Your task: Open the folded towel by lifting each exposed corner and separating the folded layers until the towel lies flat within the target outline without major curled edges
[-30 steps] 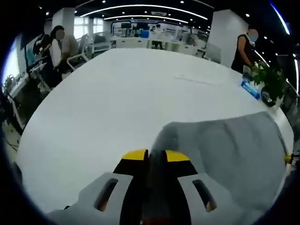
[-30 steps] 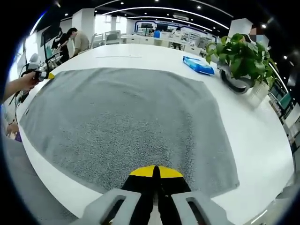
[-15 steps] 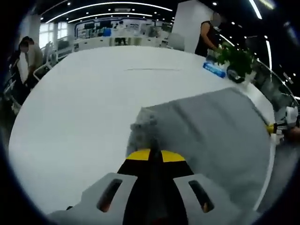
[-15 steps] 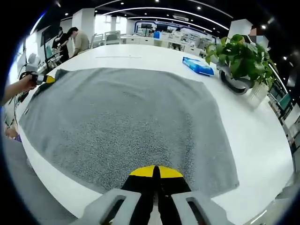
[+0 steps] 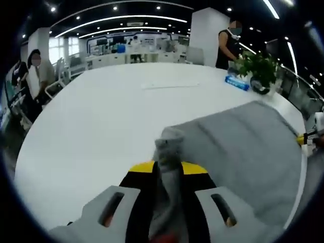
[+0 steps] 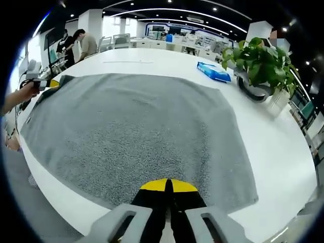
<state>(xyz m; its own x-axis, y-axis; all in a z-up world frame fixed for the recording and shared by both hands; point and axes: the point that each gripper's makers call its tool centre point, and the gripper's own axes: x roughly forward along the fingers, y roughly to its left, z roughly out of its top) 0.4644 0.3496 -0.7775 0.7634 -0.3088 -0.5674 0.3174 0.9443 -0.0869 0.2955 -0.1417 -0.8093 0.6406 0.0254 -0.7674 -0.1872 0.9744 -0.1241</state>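
L gripper point(image 5: 167, 169) clamped on grey towel point(image 6: 131, 126) corner, bunched btwn jaws. R gripper point(image 6: 168, 186) pinching near edge. Towel spread nearly flat on white table point(image 5: 91, 131). Left: lay down L corner, smooth curl.

Open-plan office under curved ceiling light strips point(image 5: 116, 20) and recessed spotlights. White pillar point(image 5: 206, 31) beyond a large white table point(image 5: 101, 116). Desks and office chairs point(image 6: 119, 40) along the far side. Bright windows point(image 6: 109, 25) far back.
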